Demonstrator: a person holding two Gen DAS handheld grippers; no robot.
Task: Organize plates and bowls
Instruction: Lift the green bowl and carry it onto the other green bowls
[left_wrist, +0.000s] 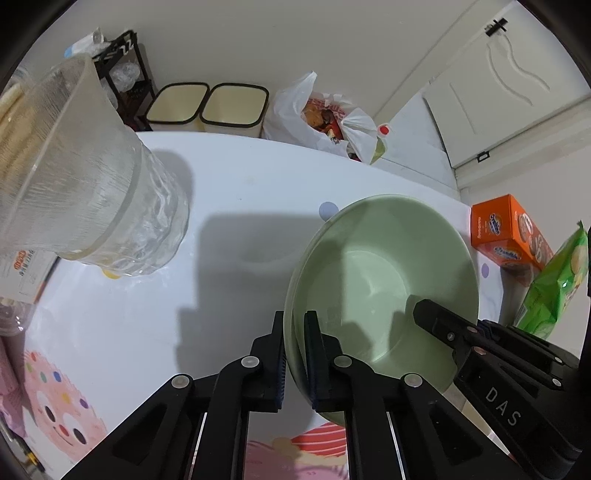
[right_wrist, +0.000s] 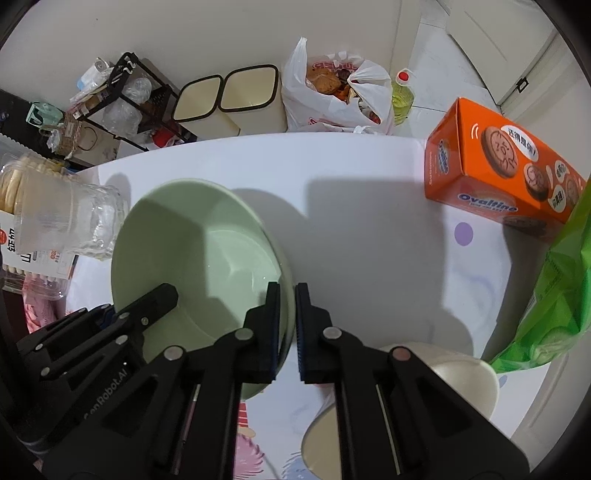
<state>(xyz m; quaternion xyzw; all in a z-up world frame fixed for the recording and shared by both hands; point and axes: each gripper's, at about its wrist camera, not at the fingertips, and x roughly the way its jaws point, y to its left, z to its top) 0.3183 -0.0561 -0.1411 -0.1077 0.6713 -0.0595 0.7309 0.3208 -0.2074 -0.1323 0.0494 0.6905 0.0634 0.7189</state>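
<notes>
- I work over a white table (left_wrist: 229, 192) with cartoon prints, set by a pale wall; two cream bins (left_wrist: 207, 105) and a full plastic bag (left_wrist: 314, 110) sit on the floor beyond its far edge.
- My left gripper (left_wrist: 294, 354) points steeply down, its jaws clamped on the left rim of the green bowl (left_wrist: 384, 273), one pad outside the wall and one inside.
- My right gripper (right_wrist: 287, 328) points straight down and is clamped on the opposite, right rim of the same bowl, again one pad on each side of the wall.
- The bowl sits near the middle of the table; a second green rim shows just beneath it in the left wrist view, so it may be nested in another, though I cannot be sure.
- Further out: a clear ribbed glass (left_wrist: 85, 173) to the left, an orange biscuit box (right_wrist: 498, 166) and a green snack bag (right_wrist: 554, 295) to the right, and a cream bowl (right_wrist: 454, 373) on the near right.
- As I judge it, the grasp is made and the lift is the step in hand.
- The next move calls for both hands rising evenly, keeping the bowl level, then carrying it to a matching stack while clearing the glass.
</notes>
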